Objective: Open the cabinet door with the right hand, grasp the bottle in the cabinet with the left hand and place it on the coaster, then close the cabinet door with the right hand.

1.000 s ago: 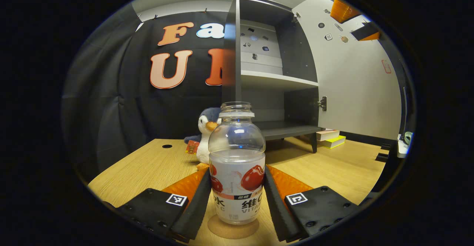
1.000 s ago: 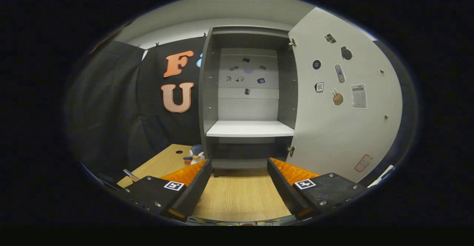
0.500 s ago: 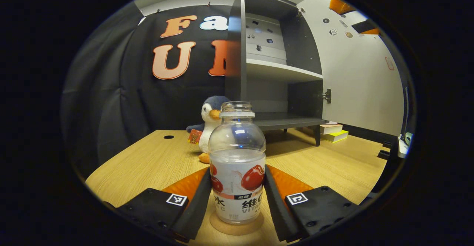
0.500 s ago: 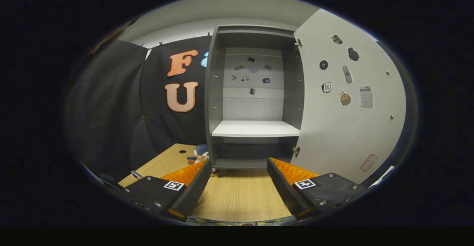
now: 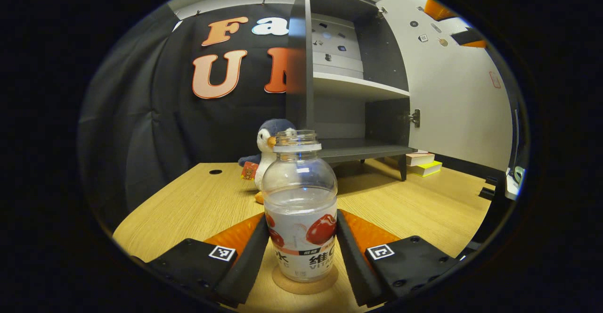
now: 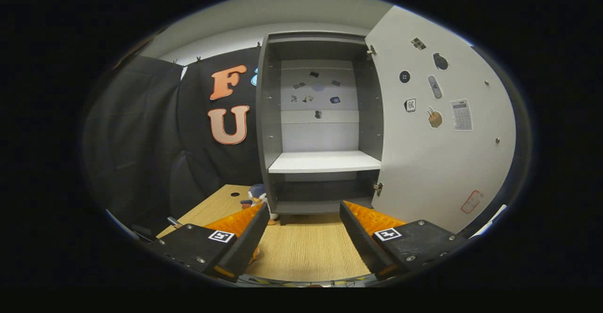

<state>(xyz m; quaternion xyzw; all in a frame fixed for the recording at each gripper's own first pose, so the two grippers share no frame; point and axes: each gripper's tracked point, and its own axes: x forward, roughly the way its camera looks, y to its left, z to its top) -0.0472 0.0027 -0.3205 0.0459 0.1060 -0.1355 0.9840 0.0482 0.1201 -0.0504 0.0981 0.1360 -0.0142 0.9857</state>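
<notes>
Left gripper view puts your left gripper (image 5: 301,251) low and level over the table (image 5: 188,209), its two fingers pressing either side of the bottle (image 5: 300,209). The bottle stands upright on the coaster (image 5: 305,282), whose near edge is cut off below. Beyond the bottle, a plush penguin (image 5: 268,143) is partly hidden by its neck. Ahead and to the right, the cabinet (image 5: 348,82) stands with its door (image 5: 461,101) swung wide. In the right gripper view your right gripper (image 6: 299,242) is level, fingers spread apart around nothing, facing the cabinet's bare shelf (image 6: 325,162); small stickers on the door are too small to make out.
</notes>
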